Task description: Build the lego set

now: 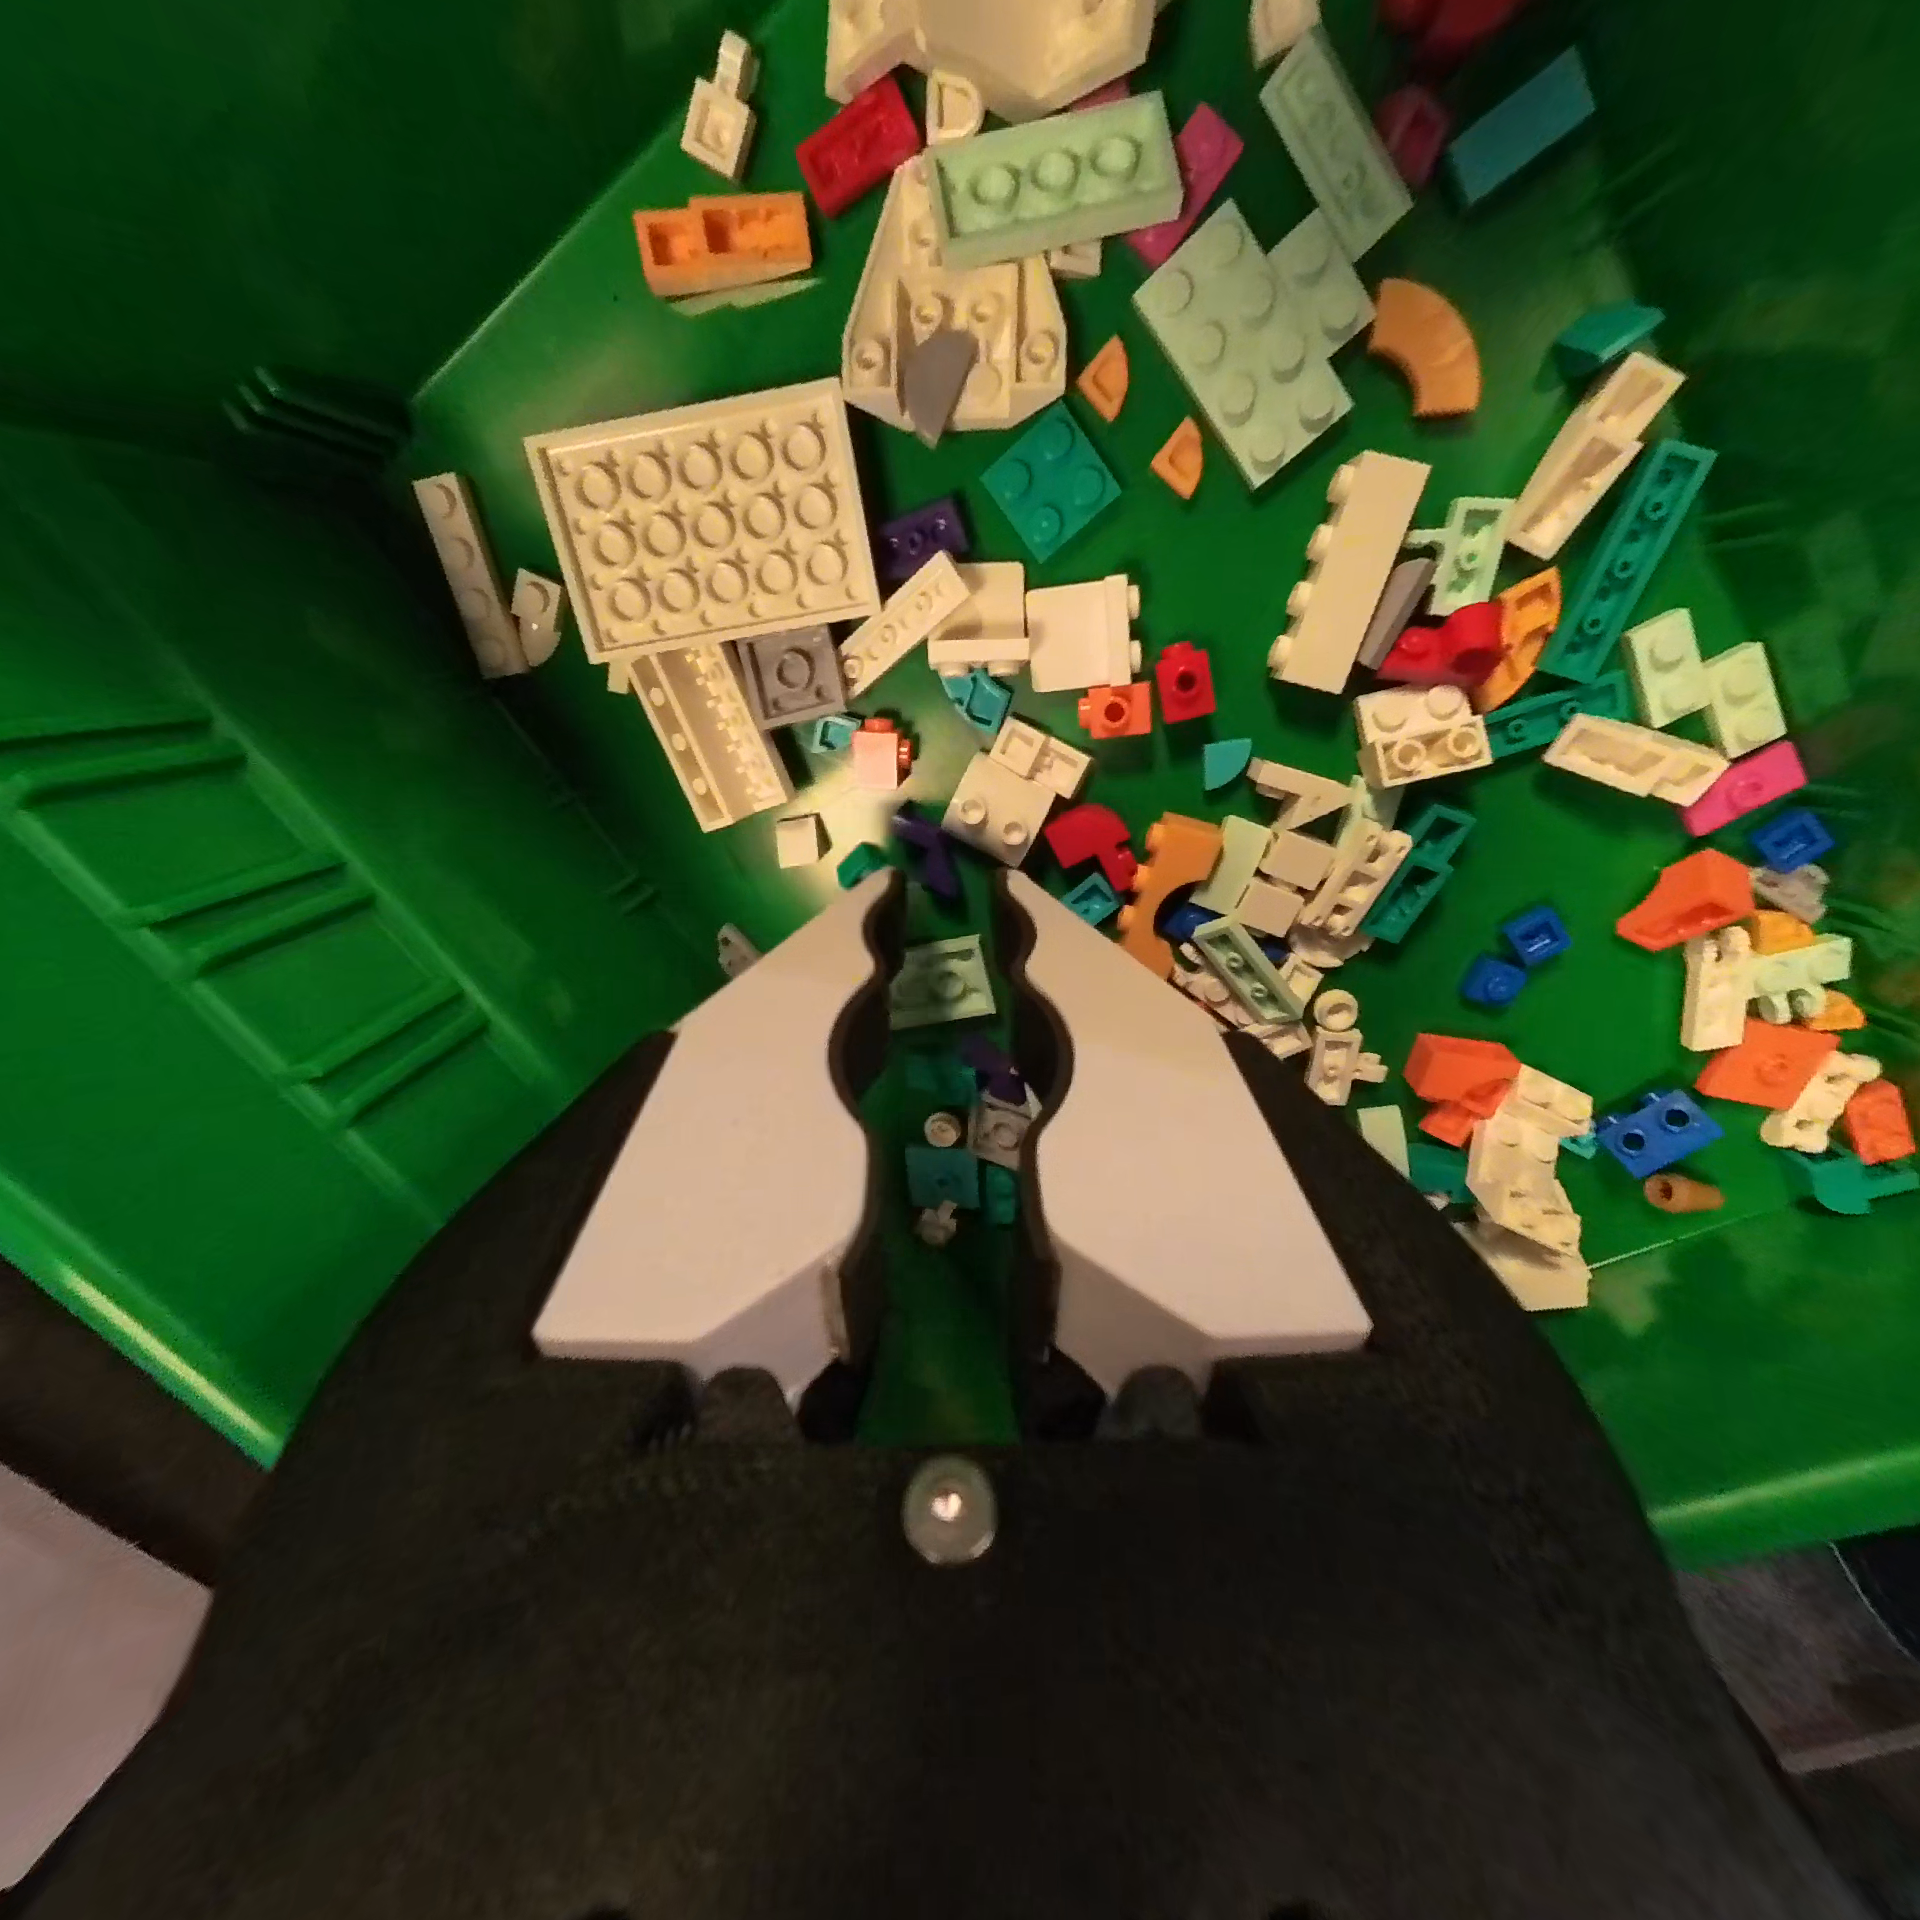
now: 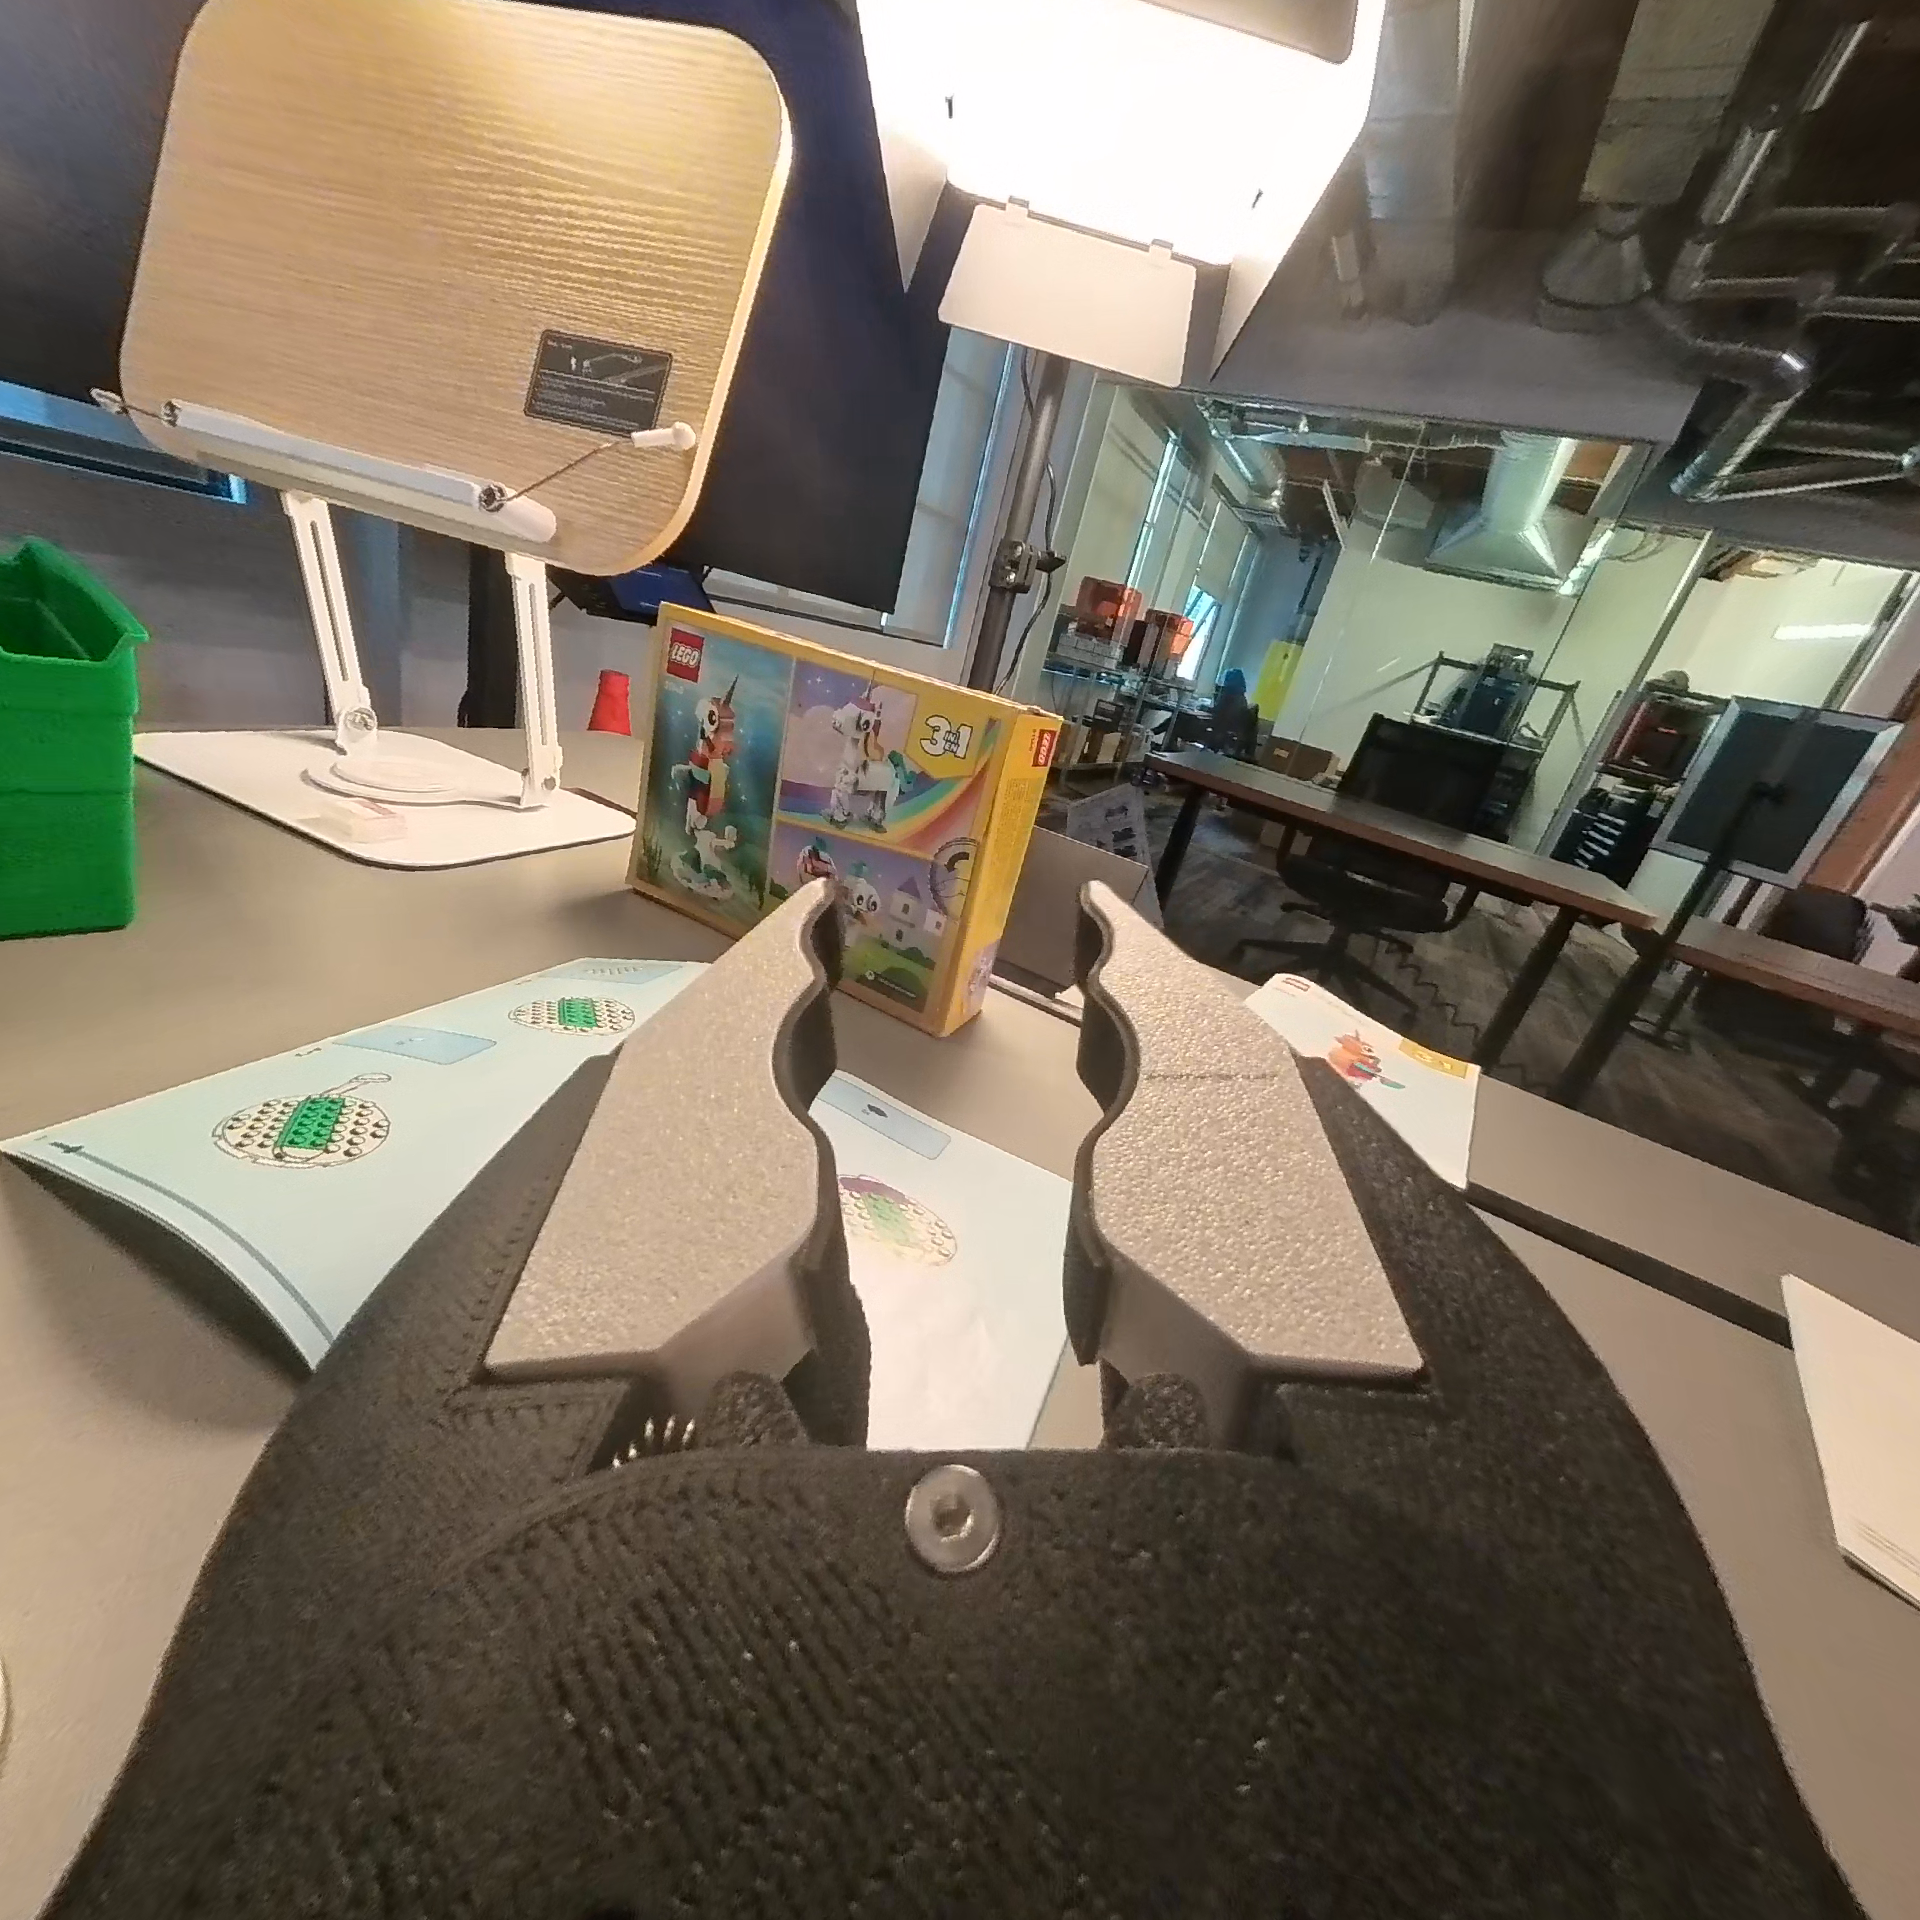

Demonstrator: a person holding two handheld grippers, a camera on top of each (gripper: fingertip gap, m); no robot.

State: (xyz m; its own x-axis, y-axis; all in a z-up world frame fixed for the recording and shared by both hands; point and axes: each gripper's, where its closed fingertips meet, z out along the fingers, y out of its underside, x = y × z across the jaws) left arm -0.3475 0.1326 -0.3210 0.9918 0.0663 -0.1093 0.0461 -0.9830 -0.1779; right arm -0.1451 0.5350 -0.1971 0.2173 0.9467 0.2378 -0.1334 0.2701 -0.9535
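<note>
In the left wrist view my left gripper (image 1: pixel 948 878) reaches down into a green bin (image 1: pixel 312 831) full of loose lego pieces. Its jaws stand a little apart and hold nothing. A small pale green plate (image 1: pixel 940 982) lies on the bin floor between the fingers, and small purple pieces (image 1: pixel 928 844) lie at the tips. A large white studded plate (image 1: pixel 707 520) lies to the upper left. In the right wrist view my right gripper (image 2: pixel 956 904) is open and empty, above an open instruction booklet (image 2: pixel 312 1122) on the grey table. The lego box (image 2: pixel 831 831) stands behind it.
The green bin (image 2: pixel 62 779) stands at the far left of the table in the right wrist view. A wooden book stand (image 2: pixel 447 281) on a white base is behind the booklet. More paper sheets (image 2: pixel 1382 1081) lie to the right. The table edge drops off on the right.
</note>
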